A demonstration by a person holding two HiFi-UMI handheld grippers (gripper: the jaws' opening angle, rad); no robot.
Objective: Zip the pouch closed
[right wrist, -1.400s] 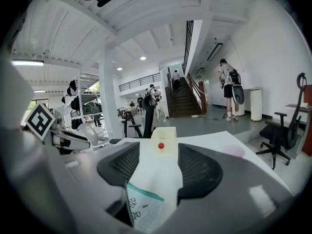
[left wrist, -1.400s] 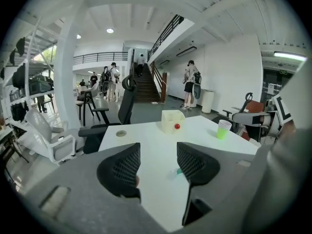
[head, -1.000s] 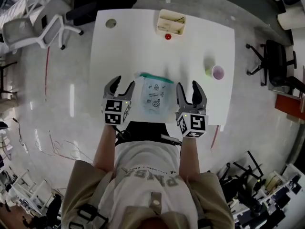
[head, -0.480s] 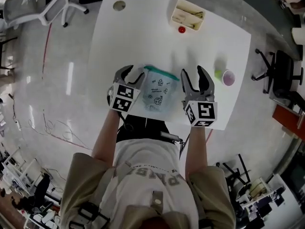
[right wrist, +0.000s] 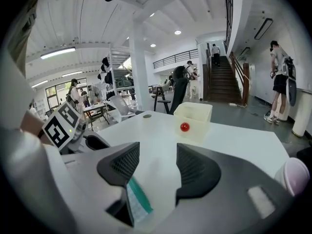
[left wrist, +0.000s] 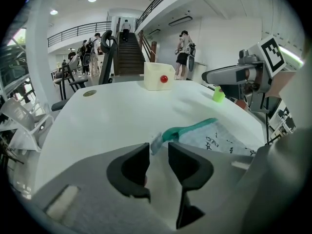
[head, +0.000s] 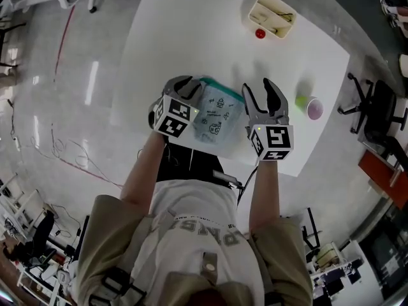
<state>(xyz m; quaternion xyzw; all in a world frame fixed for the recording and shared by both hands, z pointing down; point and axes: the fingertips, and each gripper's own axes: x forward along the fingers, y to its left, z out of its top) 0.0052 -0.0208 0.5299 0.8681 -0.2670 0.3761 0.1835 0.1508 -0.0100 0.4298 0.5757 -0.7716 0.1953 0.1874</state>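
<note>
Two grippers low over the white table, one at each end of the pouch

The pouch (head: 217, 115) lies flat on the table (head: 191, 37) near the person's edge, its teal zip strip (left wrist: 190, 129) along the far side; the left gripper (head: 183, 83) is at the pouch's left end, its jaws having just been closing to a narrow gap, with the strip's pale end tab (left wrist: 156, 143) at their tips and not visibly pinched; the right gripper (head: 258, 89) is at the pouch's right end, jaws well apart and gripping nothing, the teal strip showing below them by its left jaw; farther back stand a cream bin (head: 258, 8) with a red ball (head: 260, 34) beside it.
</note>
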